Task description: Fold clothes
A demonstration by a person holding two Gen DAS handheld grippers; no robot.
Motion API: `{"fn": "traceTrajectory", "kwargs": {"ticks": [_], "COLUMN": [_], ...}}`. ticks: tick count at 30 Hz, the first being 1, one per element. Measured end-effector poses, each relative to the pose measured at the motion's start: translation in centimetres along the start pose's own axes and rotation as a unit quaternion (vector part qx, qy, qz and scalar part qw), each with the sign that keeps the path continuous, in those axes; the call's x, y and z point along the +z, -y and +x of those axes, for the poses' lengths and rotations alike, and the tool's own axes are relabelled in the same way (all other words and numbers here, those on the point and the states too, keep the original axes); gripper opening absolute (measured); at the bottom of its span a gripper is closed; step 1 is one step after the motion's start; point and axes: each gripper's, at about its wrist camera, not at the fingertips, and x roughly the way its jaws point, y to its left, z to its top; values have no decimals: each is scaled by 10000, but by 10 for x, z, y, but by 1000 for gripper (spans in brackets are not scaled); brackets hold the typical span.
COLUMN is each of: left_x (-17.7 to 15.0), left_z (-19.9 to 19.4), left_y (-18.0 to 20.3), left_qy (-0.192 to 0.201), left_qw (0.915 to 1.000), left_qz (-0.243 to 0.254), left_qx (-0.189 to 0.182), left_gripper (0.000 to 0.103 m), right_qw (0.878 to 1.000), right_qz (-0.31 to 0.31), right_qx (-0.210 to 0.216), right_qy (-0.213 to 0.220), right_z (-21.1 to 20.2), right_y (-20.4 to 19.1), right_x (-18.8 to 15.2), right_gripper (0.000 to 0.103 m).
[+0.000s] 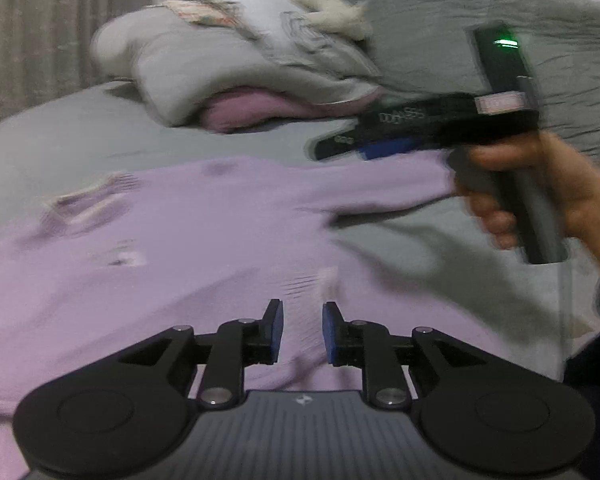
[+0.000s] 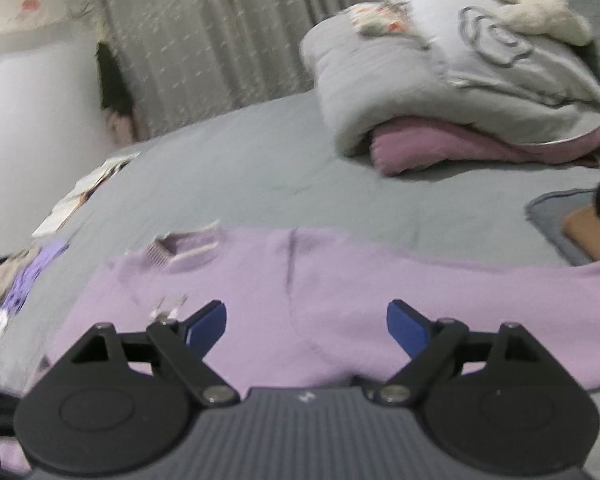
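Grey bedding (image 2: 300,184) carries our lilac sweater (image 2: 340,304), spread flat at 6 o'clock. It looks soft, light and stretchy; we would pinch the hem or the sleeve cuff. Left tongs (image 1: 302,330) stand narrowly parted, gripping nothing; right tongs (image 2: 306,326) gape wide, empty. Blur hides the sleeve end at 3 o'clock.

Light dim, flat, cool; no glare. Both views smeared by motion blur: sweater (image 1: 204,248) ahead of the left fingers soft, right gripper (image 1: 340,146) streaked, its green LED (image 1: 506,43) the one bright spot. Soft shadow falls on the bedspread (image 1: 420,248) beneath it. Fisheye bends edges; corners vignette black
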Motion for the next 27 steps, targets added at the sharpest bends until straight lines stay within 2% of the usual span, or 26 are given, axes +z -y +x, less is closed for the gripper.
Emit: {"fn": "traceTrajectory", "kwargs": {"ticks": [3,5,9,12,15,19,21,25,27], "left_x": [-12,-20,-40,-55,-58,-63,-68,-73,-75], "left_z": [-8,-11,-14,-9,-7,-5,-6,-13,-15], "left_y": [-59,-87,-127,-146,-148,-155,-165,-177,-177], "left_qy": [-78,-144,-365,-422,-398,-430,-426,-454,-579], "left_qw": [9935,9860,9724,9703,9698,9684,9668,9630,9560], "left_qz": [-608,-776,-892,-1236,-1116,-1258,-1599,-1869,-1700], "left_qx": [961,1467,2124,2037,2132,2109,1945,1889,2318], "left_gripper": [26,26,29,36,47,50,53,53,52], "right_qw": [9995,9985,9969,9961,9962,9955,9958,9988,9936], "right_qz": [-234,-394,-550,-590,-469,-546,-521,298,1063], "right_qx": [139,230,317,370,436,390,316,-127,-383], "right_qy": [-183,-306,-471,-543,-598,-665,-678,-379,-59], "right_z": [6,11,17,20,22,21,34,22,6], "right_y": [-13,-24,-42,-48,-51,-57,-35,5,39], "right_x": [-4,-7,-11,-13,-15,-20,-8,0,3], "right_gripper": [90,90,90,92,92,92,93,96,98]}}
